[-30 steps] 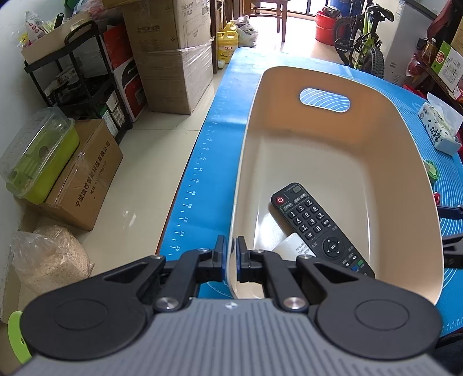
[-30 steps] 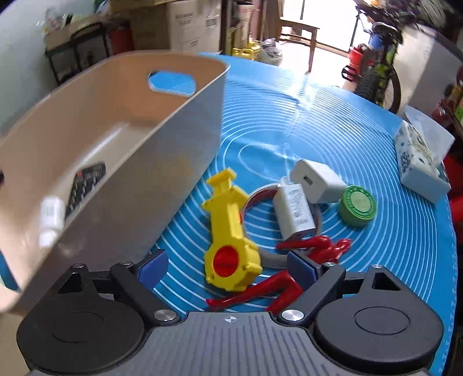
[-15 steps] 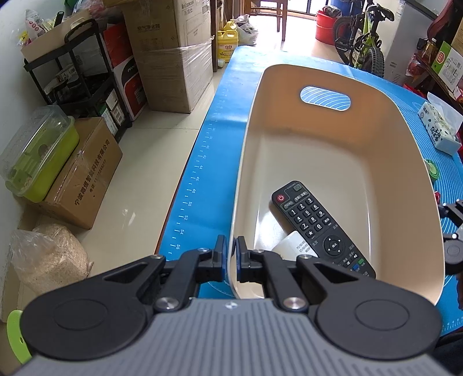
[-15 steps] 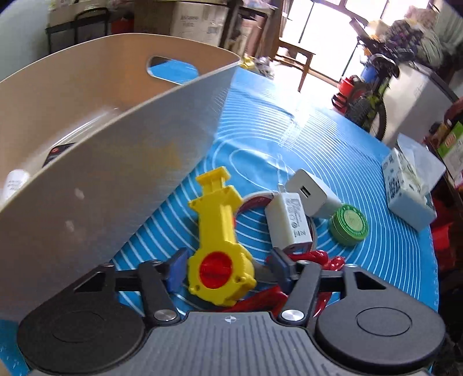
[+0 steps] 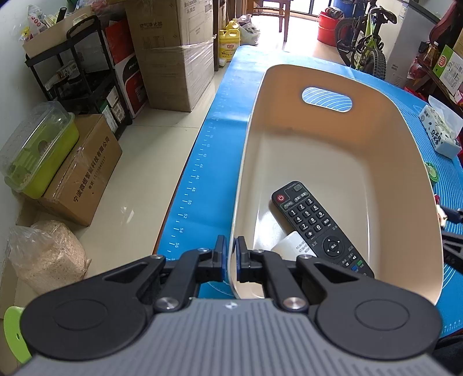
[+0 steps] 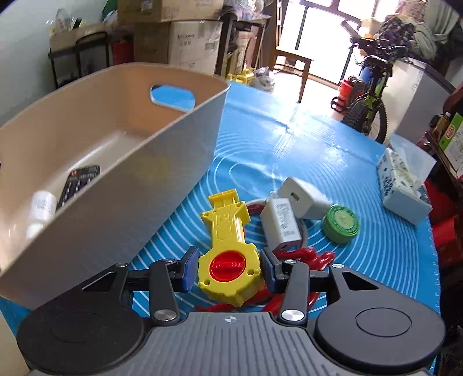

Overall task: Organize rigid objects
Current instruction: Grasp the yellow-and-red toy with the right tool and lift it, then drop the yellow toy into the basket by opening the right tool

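Left fingers (image 5: 220,257) pinch the near rim of the beige bin (image 5: 405,162), which holds a black remote (image 5: 315,225) and a small white bottle (image 5: 289,244). Right gripper (image 6: 228,267) jaws are closing on the yellow toy (image 6: 228,245), beside the bin on the blue mat (image 6: 289,138).

Along the wall stands a black metal shelf cart (image 5: 72,72) crammed with boxes, beside tall stacked cardboard cartons wrapped in clear film (image 5: 176,57). On the pale tiled floor (image 5: 139,179) sit a brown cardboard box with printed characters (image 5: 84,170), a lime-green plastic container with a clear lid (image 5: 37,147) resting on it, and a clear bag of pale shavings (image 5: 46,254). Farther back are a yellow plastic jug (image 5: 230,43), a red bucket (image 5: 328,24), a green-framed bicycle (image 5: 364,43) and a wooden chair (image 6: 292,69).
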The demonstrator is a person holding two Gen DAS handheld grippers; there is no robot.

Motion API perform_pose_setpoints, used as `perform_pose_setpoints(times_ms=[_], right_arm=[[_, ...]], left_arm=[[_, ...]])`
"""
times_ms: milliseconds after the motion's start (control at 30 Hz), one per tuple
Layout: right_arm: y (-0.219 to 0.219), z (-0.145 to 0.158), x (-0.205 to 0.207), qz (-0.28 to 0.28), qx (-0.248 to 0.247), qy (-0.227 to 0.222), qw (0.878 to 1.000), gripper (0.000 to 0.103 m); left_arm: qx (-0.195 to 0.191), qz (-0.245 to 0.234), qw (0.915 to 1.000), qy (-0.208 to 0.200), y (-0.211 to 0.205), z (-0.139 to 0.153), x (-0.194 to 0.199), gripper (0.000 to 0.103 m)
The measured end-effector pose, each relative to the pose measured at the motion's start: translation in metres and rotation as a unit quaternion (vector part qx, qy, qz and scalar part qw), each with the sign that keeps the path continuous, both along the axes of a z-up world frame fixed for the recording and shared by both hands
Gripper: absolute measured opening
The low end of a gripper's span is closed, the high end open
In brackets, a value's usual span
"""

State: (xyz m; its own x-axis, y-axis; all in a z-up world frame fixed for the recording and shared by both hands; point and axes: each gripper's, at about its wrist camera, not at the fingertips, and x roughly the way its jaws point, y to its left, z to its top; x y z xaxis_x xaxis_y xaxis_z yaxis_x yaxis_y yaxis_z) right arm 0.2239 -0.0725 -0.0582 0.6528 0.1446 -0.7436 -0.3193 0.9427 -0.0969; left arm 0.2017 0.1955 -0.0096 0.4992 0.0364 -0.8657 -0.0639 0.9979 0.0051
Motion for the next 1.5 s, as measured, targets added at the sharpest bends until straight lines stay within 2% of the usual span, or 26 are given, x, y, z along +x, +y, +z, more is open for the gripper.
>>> perform_pose_setpoints(times_ms=[333,533,700,967,1167,1367,1500], right_arm=[[-0.006,0.057,-0.002,-0.011,0.062,-0.042,0.997,0.051],[0.016,0.093,-0.001,0.024,0.1,-0.058,0.993,0.051],[0.046,0.105,0.004,0.058,0.112,-0.058,0.99,0.051],[0.095,0.083,0.015,0.1,0.102,0.001,0.99,0.051],[0.123,0.058,0.009,0.125,0.059,0.032,0.99,0.051],[0.136,0.028,0.009,0.13,0.026,0.089,0.987,0.051],[0.139,0.025,0.006,0.137,0.024,0.094,0.986,0.049]], left_arm=[[-0.001,0.001,1.0,-0.004,0.001,0.002,0.0,0.008],[0.001,0.001,1.0,-0.003,0.0,0.003,0.0,0.008],[0.002,0.0,1.0,-0.003,-0.001,0.003,0.0,0.007],[0.004,-0.002,1.0,-0.004,-0.001,0.001,0.0,0.007],[0.006,-0.003,1.0,-0.003,-0.001,0.0,0.0,0.007],[0.008,-0.005,1.0,-0.002,-0.002,0.001,0.001,0.007],[0.009,-0.005,0.9999,-0.001,-0.003,0.001,0.001,0.007]])
